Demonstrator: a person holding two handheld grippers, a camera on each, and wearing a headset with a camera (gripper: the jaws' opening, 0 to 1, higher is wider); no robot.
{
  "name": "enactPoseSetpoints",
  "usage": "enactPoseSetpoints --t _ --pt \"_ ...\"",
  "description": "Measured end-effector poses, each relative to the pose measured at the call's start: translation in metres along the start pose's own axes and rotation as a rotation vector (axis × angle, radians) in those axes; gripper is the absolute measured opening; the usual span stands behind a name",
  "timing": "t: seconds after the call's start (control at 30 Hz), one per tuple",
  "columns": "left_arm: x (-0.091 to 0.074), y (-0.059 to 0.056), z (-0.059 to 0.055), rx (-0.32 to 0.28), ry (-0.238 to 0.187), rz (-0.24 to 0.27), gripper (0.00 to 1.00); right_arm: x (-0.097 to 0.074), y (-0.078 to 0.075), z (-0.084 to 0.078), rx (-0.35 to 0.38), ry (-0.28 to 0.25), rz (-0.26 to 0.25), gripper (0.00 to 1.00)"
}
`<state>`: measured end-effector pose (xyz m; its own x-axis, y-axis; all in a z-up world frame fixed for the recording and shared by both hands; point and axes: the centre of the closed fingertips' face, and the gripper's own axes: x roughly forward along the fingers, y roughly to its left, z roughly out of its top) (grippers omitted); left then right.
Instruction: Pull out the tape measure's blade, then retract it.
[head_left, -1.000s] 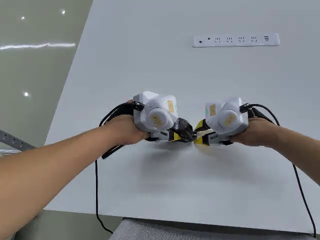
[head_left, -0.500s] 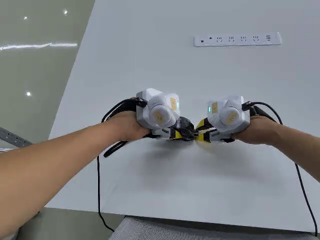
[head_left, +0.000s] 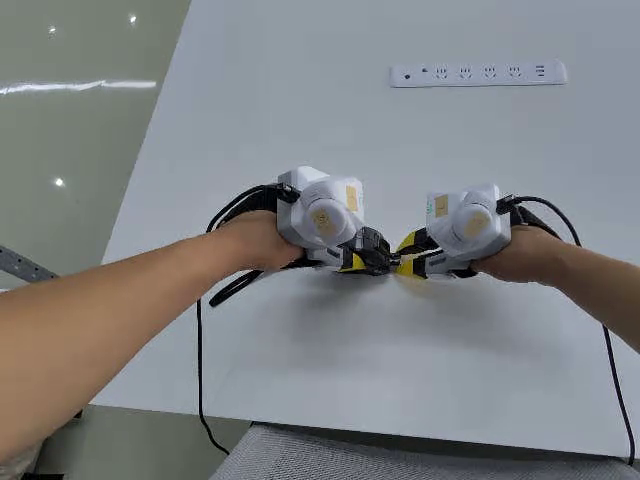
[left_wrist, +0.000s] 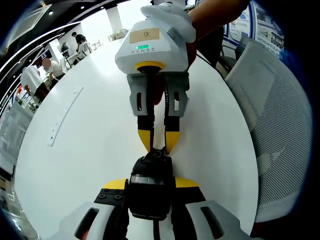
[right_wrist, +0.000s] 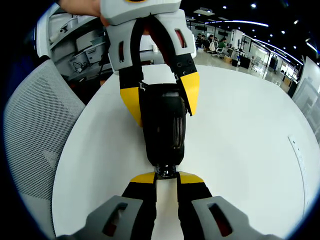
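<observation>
In the middle of the head view, the short pale strip of blade seen a second ago is gone. The right gripper (right_wrist: 166, 178), pinched on the metal end hook (right_wrist: 166, 171), now meets the mouth of the ribbed black plastic tape measure (right_wrist: 162, 127), which the left gripper (left_wrist: 151, 183) clamps (retraction looks nearly finished). Beyond lies the smooth white tabletop (head_left: 300, 100), with a white power strip (head_left: 478, 73) at upper right.

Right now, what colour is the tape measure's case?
The tape measure case is black; right gripper view shows it best.
</observation>
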<state>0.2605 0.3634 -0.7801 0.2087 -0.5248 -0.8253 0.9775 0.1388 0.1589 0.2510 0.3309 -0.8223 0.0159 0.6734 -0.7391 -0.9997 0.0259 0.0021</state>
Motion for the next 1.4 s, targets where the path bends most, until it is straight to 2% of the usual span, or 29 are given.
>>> enactPoseSetpoints --t 0.37,0.53,0.57,0.6,0.63,0.67,0.7,0.73,0.77,0.87,0.93,0.97,1.13,1.4 --pt "0.0 0.0 0.001 -0.004 0.001 0.0 0.28 -0.009 0.002 -0.007 -0.006 0.002 0.004 0.1" --pt "0.001 0.0 0.002 0.002 0.003 -0.002 0.28 -0.018 0.002 -0.016 0.001 0.014 0.006 0.1" --pt "0.001 0.0 0.002 0.002 0.004 -0.002 0.28 -0.021 0.001 -0.016 0.004 0.007 0.007 0.09" --pt "0.001 0.0 0.002 -0.001 0.004 -0.001 0.27 -0.026 0.0 -0.017 0.003 0.007 0.01 0.0" --pt "0.001 0.001 0.001 -0.045 -0.008 0.0 0.27 -0.037 -0.02 -0.039 -0.094 0.106 -0.066 0.0" --pt "-0.002 0.002 0.0 -0.023 -0.009 0.002 0.27 -0.048 -0.003 -0.043 0.005 0.074 0.049 0.0" --pt "-0.003 0.0 0.0 -0.014 -0.006 -0.003 0.27 -0.053 -0.014 -0.045 0.105 0.013 -0.017 0.0" --pt "-0.003 -0.003 0.001 0.009 -0.003 -0.008 0.28 -0.059 -0.016 -0.044 0.13 -0.008 -0.03 0.0" --pt "-0.003 -0.003 0.001 0.001 -0.004 -0.003 0.28 -0.064 -0.01 -0.052 0.068 0.047 -0.023 0.0" --pt "-0.001 0.0 0.002 -0.007 -0.006 -0.003 0.28 -0.062 0.002 -0.056 0.046 0.06 0.017 0.0" --pt "-0.001 0.001 0.002 -0.015 -0.002 -0.006 0.28 -0.058 0.003 -0.056 0.039 0.055 0.015 0.0" --pt "-0.001 0.001 0.002 -0.013 -0.001 -0.007 0.28 -0.057 0.002 -0.048 0.035 0.033 0.007 0.0" --pt "-0.002 0.0 0.001 -0.011 -0.003 -0.004 0.28 -0.049 0.0 -0.031 0.021 0.013 0.001 0.0" --pt "-0.001 0.0 0.002 -0.008 -0.005 -0.008 0.28 -0.048 -0.002 -0.03 0.013 0.019 0.004 0.0"
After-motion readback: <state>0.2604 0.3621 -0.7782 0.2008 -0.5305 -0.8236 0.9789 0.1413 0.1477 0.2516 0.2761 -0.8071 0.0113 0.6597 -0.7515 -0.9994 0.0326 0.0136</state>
